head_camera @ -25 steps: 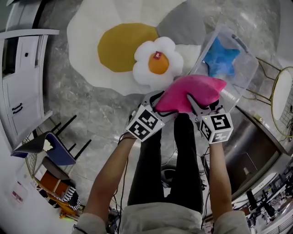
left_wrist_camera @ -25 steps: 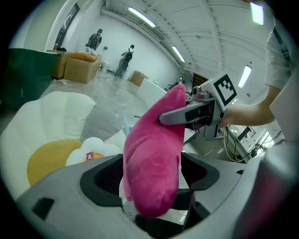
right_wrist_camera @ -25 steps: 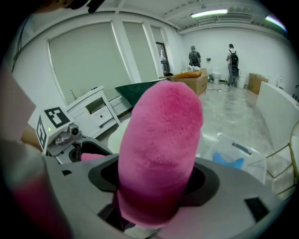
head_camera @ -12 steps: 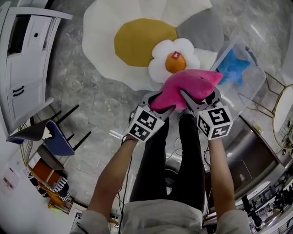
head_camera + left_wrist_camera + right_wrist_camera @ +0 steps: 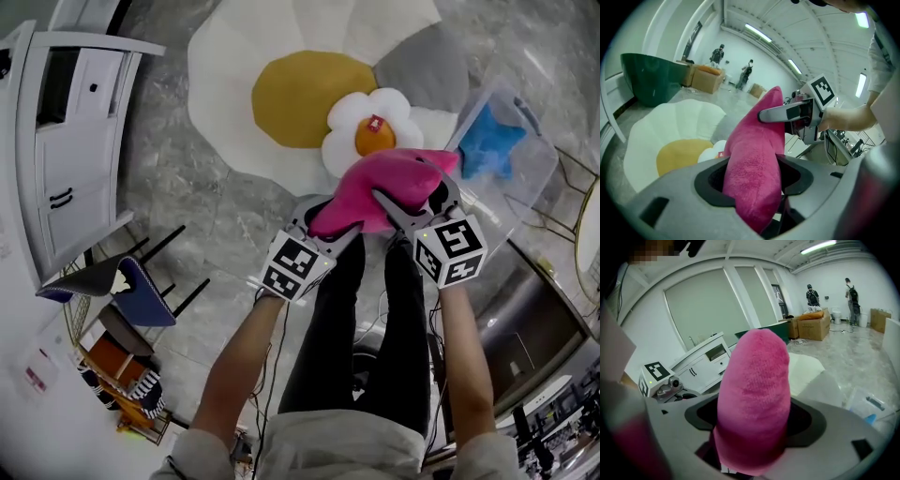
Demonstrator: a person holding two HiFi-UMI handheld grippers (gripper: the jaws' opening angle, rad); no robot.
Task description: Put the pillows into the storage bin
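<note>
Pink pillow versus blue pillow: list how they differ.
The pink pillow is held aloft in the left gripper, whose jaws have just been closing, and the right gripper, whose jaws have just been opening. The blue pillow lies in the bin. The pink pillow looks bigger here, the blue pillow smaller and farther off. Both are plush.

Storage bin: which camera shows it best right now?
Head view: the clear storage bin shows nearly whole, a blue pillow inside. The right gripper view catches only a corner past the pink pillow; the left gripper view shows none of it.
</note>
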